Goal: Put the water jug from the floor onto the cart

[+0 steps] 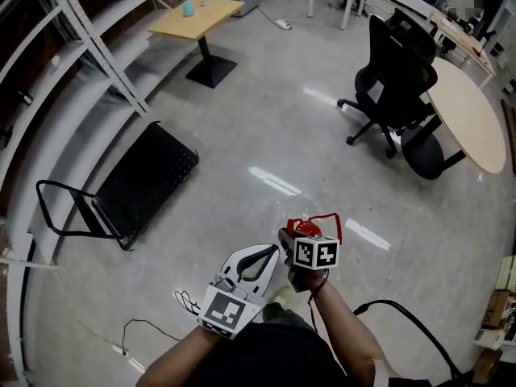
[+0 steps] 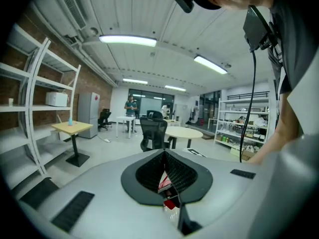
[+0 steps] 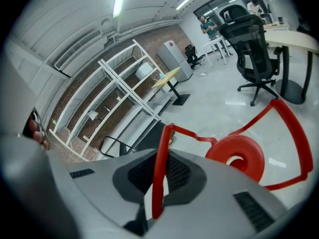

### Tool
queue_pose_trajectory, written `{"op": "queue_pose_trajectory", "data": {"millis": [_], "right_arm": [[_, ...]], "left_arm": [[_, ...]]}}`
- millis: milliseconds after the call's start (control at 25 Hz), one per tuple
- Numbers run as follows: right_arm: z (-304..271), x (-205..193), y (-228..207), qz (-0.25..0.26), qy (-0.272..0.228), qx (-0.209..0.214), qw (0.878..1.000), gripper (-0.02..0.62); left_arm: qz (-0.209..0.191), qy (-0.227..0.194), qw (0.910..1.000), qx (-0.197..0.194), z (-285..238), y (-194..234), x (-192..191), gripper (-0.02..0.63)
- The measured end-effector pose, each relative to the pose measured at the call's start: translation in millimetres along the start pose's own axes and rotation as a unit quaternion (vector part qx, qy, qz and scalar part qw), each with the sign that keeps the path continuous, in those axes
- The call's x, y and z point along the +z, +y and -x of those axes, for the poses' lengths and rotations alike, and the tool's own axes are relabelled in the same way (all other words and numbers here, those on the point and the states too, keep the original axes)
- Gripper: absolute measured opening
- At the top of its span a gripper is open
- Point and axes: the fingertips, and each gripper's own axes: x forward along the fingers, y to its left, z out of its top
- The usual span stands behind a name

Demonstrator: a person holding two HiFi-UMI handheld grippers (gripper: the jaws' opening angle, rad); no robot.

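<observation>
Only the water jug's red cap point(image 3: 235, 158) and thin red carrying handle point(image 3: 160, 163) show; its body is hidden beneath the grippers. My right gripper point(image 3: 158, 183) is shut on one strand of that handle and holds it well above the floor, close to the person's body. In the head view the red handle point(image 1: 324, 220) arches over my right gripper point(image 1: 300, 234). My left gripper point(image 1: 272, 254) sits just beside it, jaws together. In its own view my left gripper point(image 2: 169, 183) shows a sliver of red and white through the slit. The black flat cart point(image 1: 145, 180) lies on the floor far left.
Metal shelving point(image 1: 72, 55) lines the left wall behind the cart. A black office chair point(image 1: 395, 83) and a round wooden table point(image 1: 472, 115) stand at the right, a small wooden table point(image 1: 197, 14) at the back. A thin cable point(image 1: 137, 329) lies on the glossy floor.
</observation>
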Motion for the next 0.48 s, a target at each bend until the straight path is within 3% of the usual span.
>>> {"op": "queue_pose_trajectory", "data": {"millis": [200,480], "right_arm": [[-55.0,8.9,51.5,0.019,0.024,0.014,0.999,0.017],[-150.2,33.2,160.1,0.042,0.047,0.045,0.997,0.018]], "left_arm": [[0.013,-0.012,0.9994,0.030,38.2,60.5,-1.2,0.005],[0.019,-0.038,0.9969,0.066,104.5,174.5,3.7,0.005]]}}
